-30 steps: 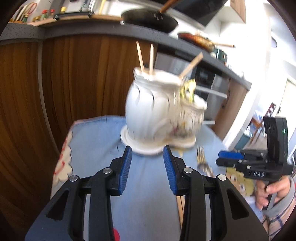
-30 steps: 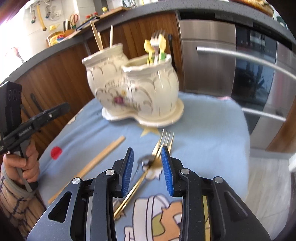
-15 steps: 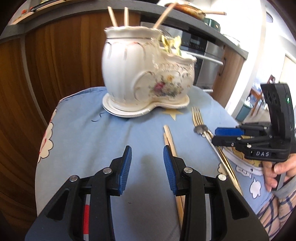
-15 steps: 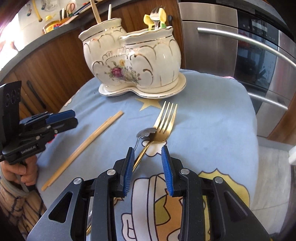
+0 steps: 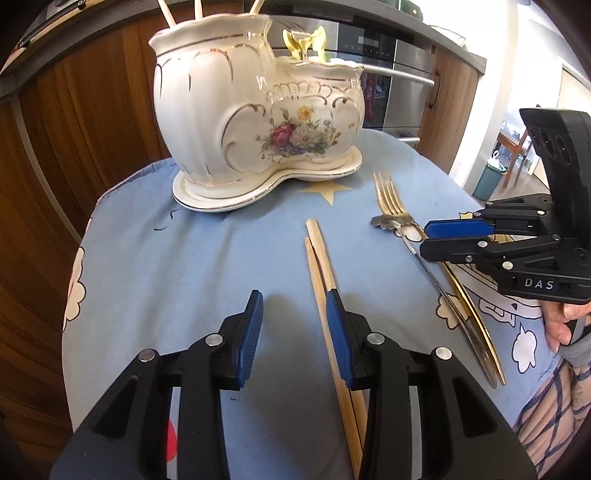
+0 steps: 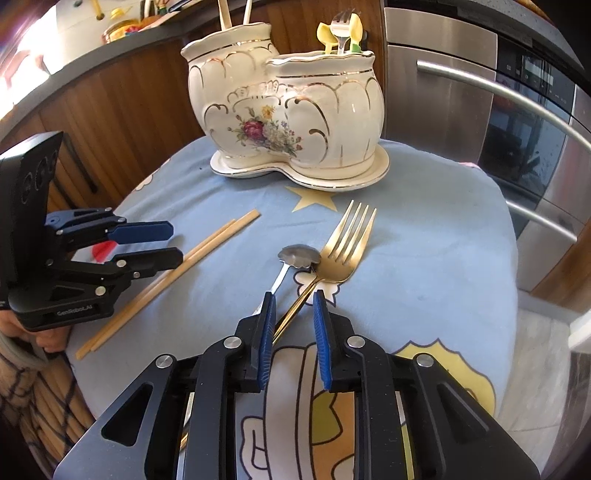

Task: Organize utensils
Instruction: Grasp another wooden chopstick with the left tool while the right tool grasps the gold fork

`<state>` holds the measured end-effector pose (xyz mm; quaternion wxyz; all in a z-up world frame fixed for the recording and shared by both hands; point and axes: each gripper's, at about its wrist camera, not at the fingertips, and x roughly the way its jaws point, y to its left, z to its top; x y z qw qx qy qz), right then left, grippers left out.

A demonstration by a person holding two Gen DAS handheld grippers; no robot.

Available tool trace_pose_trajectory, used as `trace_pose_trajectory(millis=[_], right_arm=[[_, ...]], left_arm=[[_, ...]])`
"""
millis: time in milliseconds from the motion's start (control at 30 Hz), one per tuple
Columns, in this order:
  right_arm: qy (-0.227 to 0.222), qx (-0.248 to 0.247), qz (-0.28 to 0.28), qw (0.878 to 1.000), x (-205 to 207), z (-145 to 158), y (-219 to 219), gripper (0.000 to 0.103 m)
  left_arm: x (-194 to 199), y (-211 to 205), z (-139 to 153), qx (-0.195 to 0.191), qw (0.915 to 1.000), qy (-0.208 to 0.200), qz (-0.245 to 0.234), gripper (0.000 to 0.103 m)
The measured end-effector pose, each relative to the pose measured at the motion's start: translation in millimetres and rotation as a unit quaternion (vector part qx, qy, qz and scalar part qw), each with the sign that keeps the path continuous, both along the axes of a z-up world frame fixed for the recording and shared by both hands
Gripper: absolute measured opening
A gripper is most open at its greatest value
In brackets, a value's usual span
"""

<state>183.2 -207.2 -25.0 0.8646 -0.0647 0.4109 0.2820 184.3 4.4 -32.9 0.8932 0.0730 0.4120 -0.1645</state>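
The right tool [image 6: 293,306] hangs low over the table [image 6: 424,236], its blue pads set astride the handles of the gold fork [image 6: 343,251] and the silver spoon [image 6: 297,256]. Its jaws have just been closing, and a narrow gap remains — the fork's handle runs between the pads and the spoon's handle passes under the left pad, but the pads do not yet press on either. The fork lies with its tines toward the ceramic holder [image 6: 291,110], and the spoon's scalloped bowl touches the fork's neck on its left side.

The left tool [image 5: 294,306] is open with nothing between its pads; it hovers over the blue cartoon-printed cloth [image 5: 184,266], and its right pad sits over the pair of wooden chopsticks [image 5: 319,254], which lie side by side and point toward the holder. From the right wrist view the same tool [image 6: 170,240] shows at the left edge, just beside the chopsticks [image 6: 207,247], held by a hand [image 6: 37,332] in a plaid sleeve.

The holder is a white two-compartment piece with gold trim and a flower motif, standing on its own matching base at the far side of the table. The taller compartment holds chopsticks — the lower one holds a fork and yellow-handled utensils [image 6: 341,33]. Behind it stand wooden cabinet fronts and a steel oven [image 6: 480,110].
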Motion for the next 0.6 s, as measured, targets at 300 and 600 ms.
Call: trace_pose_trajectory(millis=[300,600], right_arm=[[-0.003,-0.007,0.006,1.0,-3.5,1.4,-1.0,0.021],[0.001,-0.018,0.017,1.0,-0.1,3.5,-5.9,0.016]], left_arm=[[-4.9,-14.8,-1.3,0.032,0.9993,0.013,-0.013,0.031],[3.2,0.5,1.9,0.059,0.9976,0.037,-0.001,0.006]])
